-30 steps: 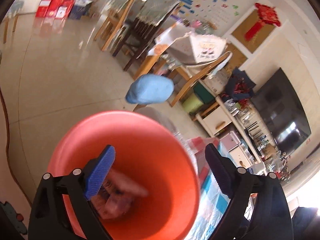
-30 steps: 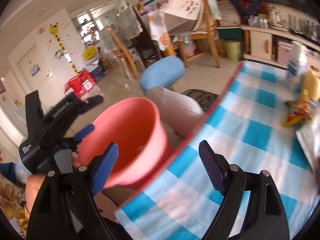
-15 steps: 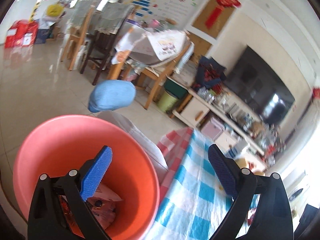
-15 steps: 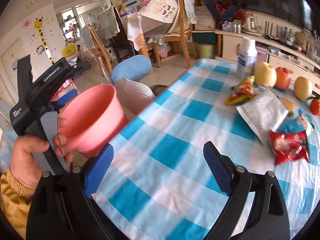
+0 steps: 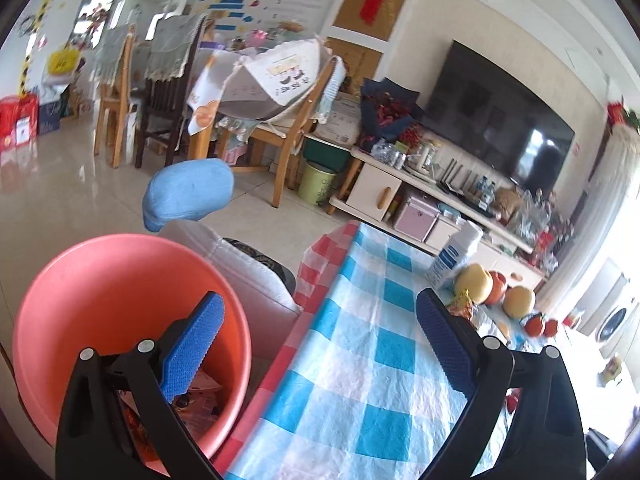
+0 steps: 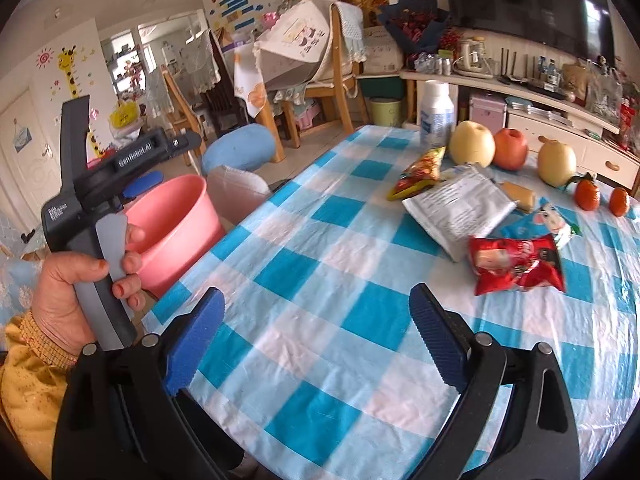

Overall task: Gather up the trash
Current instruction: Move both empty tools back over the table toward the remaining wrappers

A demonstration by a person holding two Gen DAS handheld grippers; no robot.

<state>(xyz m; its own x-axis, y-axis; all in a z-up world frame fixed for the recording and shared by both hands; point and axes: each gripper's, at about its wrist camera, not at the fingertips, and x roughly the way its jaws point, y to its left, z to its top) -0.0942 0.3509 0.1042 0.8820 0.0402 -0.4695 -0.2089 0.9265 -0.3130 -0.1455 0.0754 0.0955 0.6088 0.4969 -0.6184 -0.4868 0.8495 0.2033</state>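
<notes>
A pink bucket [image 5: 100, 280] stands beside the table's left edge with wrappers [image 5: 200, 400] in its bottom; it also shows in the right wrist view [image 6: 176, 216]. My left gripper [image 5: 320, 344] is open and empty, its left finger over the bucket. My right gripper [image 6: 316, 340] is open and empty above the checked tablecloth [image 6: 320, 264]. On the cloth lie a red snack bag [image 6: 516, 264], a silver pouch [image 6: 460, 204], a yellow-red wrapper [image 6: 420, 172] and a blue-white wrapper [image 6: 548, 224].
A white bottle [image 6: 436, 120], pears and an apple [image 6: 472, 144] and small oranges [image 6: 588, 196] stand at the table's far side. A stool with a blue cushion [image 5: 188, 192] stands beyond the bucket. Chairs, a TV cabinet and a green bin [image 5: 320, 180] lie further back.
Both grippers have swung right, from the bucket toward the table. The left view now shows the tablecloth and fruit; the right view now shows the wrappers.
</notes>
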